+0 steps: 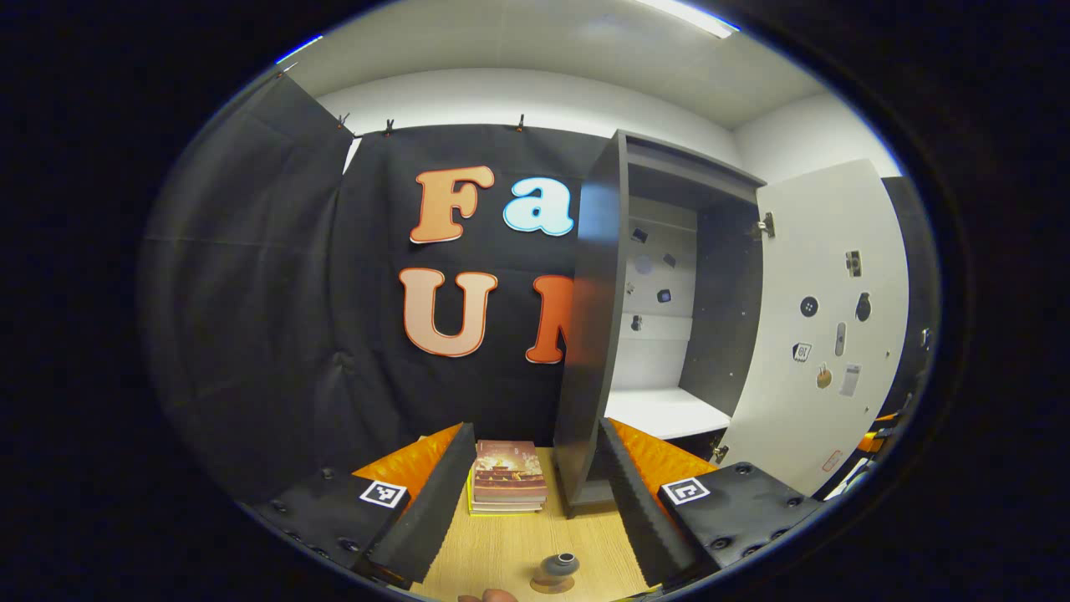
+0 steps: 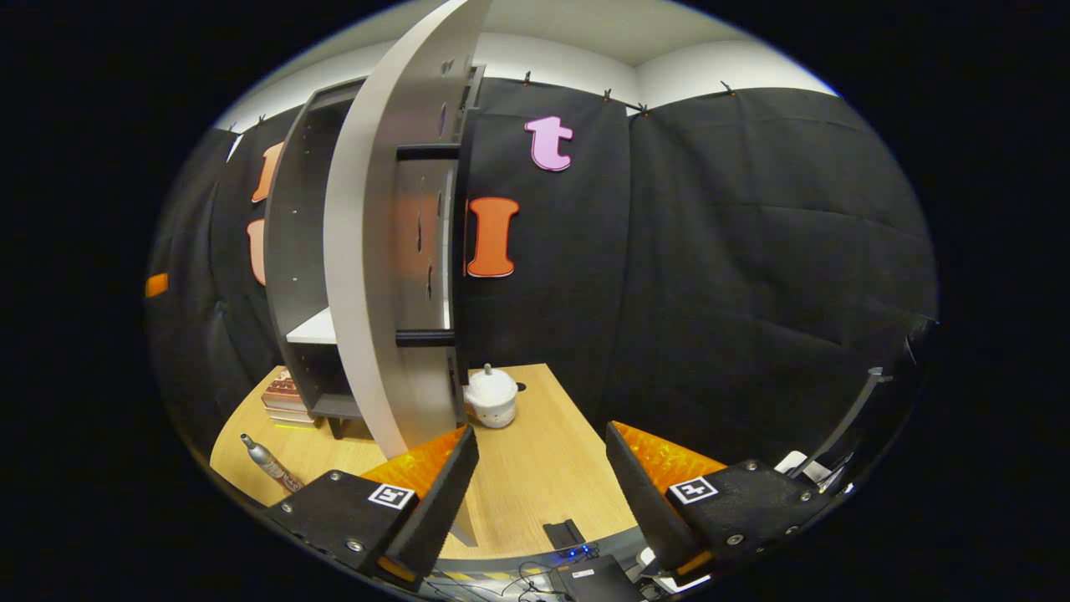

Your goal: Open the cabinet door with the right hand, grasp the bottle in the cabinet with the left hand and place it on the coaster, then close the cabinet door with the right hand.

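Black cloth walls close in a wooden table [image 2: 535, 468] carrying a stack of books [image 1: 507, 478], a white lidded pot [image 2: 491, 397] and the dark cabinet [image 1: 598, 334]. Its pale door [image 1: 815, 334] stands wide open, edge-on just ahead of the right gripper [image 2: 539, 493]. The small grey bottle [image 1: 557, 567] stands on what seems a round coaster [image 1: 552, 584] below the left gripper [image 1: 535, 493]. Both grippers hover with fingers spread wide, holding nothing.
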Motion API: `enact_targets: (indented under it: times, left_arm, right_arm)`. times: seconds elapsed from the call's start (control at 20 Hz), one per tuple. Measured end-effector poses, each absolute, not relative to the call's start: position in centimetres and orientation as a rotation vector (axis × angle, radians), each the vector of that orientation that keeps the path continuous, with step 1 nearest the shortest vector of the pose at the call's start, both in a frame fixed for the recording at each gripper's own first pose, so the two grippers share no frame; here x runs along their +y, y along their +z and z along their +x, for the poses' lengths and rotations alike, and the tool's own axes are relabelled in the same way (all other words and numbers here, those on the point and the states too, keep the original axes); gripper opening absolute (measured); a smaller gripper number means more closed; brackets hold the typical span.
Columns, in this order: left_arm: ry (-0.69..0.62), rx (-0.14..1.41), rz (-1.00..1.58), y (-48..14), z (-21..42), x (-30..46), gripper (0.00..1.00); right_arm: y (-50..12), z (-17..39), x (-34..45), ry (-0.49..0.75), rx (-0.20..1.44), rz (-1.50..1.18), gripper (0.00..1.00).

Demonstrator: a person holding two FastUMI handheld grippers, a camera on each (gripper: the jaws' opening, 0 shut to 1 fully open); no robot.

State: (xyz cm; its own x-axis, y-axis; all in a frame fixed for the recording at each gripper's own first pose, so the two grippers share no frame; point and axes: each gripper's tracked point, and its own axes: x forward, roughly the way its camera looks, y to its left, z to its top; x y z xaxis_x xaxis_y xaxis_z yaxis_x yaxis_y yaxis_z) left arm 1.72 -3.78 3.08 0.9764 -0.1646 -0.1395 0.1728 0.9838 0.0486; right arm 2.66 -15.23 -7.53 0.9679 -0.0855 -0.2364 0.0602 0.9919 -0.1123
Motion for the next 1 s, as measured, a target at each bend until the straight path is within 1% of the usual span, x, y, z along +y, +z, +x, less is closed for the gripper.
enact_targets:
  times: [0.05,0.2,0.3,0.4,0.65,0.75,0.85,1.0]
  left_arm:
    - [-0.162,0.124,0.054,4.3,1.7,-3.5,0.95]
    - [-0.140,0.078,0.067,7.4,1.5,-2.4,0.95]
    - [-0.127,0.062,0.079,8.5,1.4,-2.0,0.96]
    - [-0.123,0.058,0.076,8.9,0.9,-1.6,0.94]
    - [-0.110,0.069,0.055,8.7,0.6,-0.6,0.94]
    - [-0.104,0.078,0.050,8.7,0.6,0.0,0.94]
    - [-0.090,0.081,0.044,9.0,0.5,0.9,0.96]
    - [-0.078,0.060,0.047,10.3,0.5,1.7,0.94]
  right_arm:
    - [-7.6,2.5,-15.3,-0.072,0.248,-0.096,0.93]
    - [-7.7,2.6,-14.7,-0.057,0.258,-0.078,0.93]
    - [-7.7,2.6,-13.9,-0.046,0.258,-0.076,0.90]
    - [-7.8,2.4,-12.6,-0.020,0.262,-0.065,0.90]
    - [-7.8,2.4,-8.8,0.076,0.254,-0.054,0.89]
    - [-7.8,2.4,-7.8,0.092,0.252,-0.056,0.89]
    - [-7.9,2.3,-7.2,0.099,0.252,-0.063,0.89]
    - [-8.1,2.3,-6.0,0.117,0.255,-0.063,0.89]
